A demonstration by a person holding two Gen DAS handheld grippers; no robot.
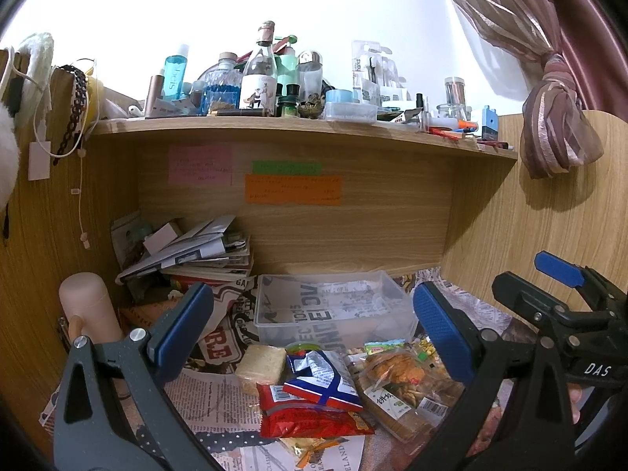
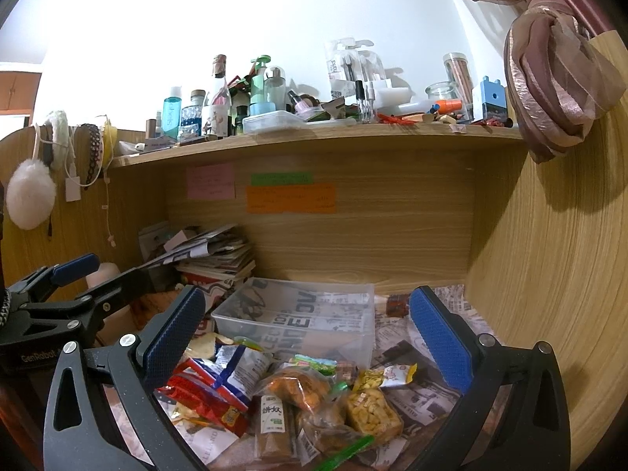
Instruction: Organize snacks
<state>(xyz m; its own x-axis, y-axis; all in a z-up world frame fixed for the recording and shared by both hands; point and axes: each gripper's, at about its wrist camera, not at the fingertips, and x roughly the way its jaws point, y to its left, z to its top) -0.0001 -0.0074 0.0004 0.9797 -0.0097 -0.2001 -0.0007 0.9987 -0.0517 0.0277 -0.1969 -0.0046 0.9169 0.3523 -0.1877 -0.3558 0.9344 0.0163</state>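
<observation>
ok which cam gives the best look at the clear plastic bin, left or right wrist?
Left wrist. The clear plastic bin sits centred between the open fingers, with all four rims and the bare inside visible. In the right wrist view the bin is just as empty, but its near left corner runs close to the blue finger pad and snack packets overlap the front wall.

Clear bin (image 1: 333,314) open-topped; snack pile (image 2: 298,400) fronting it

White wall (image 1: 314,0), wooden shelf (image 1: 274,127), knotted, seemingly pink curtain (image 1: 557,117).
</observation>
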